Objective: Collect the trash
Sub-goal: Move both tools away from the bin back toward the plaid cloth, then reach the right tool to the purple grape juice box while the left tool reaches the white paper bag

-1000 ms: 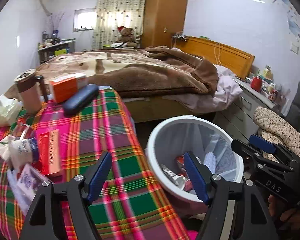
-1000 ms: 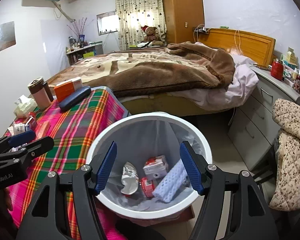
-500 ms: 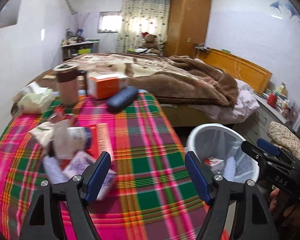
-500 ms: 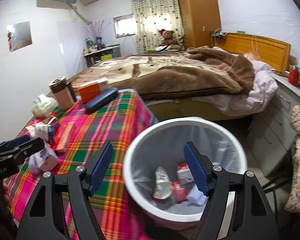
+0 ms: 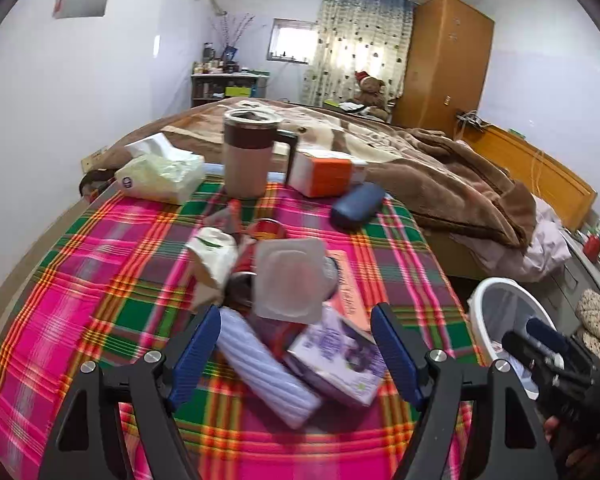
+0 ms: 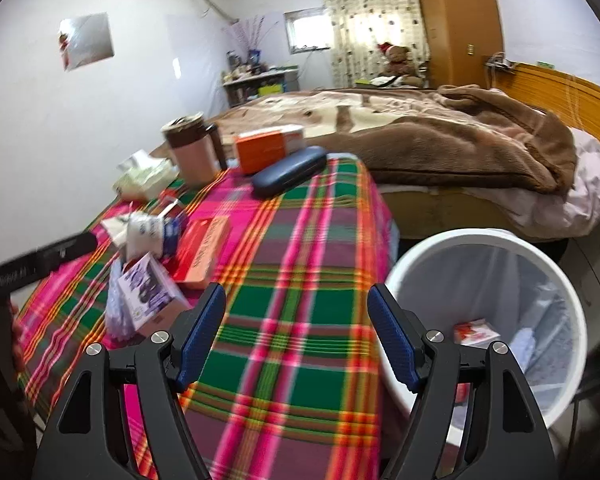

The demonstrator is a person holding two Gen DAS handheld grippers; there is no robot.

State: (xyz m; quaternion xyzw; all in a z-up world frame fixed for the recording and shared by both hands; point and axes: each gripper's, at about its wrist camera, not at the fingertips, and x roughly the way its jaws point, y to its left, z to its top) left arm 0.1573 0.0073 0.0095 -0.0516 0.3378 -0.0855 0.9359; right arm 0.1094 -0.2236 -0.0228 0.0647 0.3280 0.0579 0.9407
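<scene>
A pile of trash lies on the plaid tablecloth (image 5: 100, 264): a clear plastic lid (image 5: 292, 280), a crumpled white carton (image 5: 214, 256), a red box (image 5: 348, 288), a purple box (image 5: 336, 356) and a lavender ribbed packet (image 5: 260, 364). My left gripper (image 5: 296, 356) hovers open over the pile, with the packet and purple box seen between its fingers, untouched. My right gripper (image 6: 296, 332) stands open over bare cloth with nothing in it. The white bin (image 6: 480, 238) sits beside the table at the right, with a red and white carton (image 6: 476, 330) inside.
At the table's far end stand a brown mug (image 5: 248, 152), a tissue pack (image 5: 160, 176), an orange box (image 5: 326, 176) and a dark blue case (image 5: 358, 204). A bed with a brown blanket (image 6: 440, 132) lies beyond. Drawers stand behind the bin.
Both views have swung left, away from the bin and over the table. The left gripper now sits over the trash pile. The right gripper's jaws stand wider than a second ago.
</scene>
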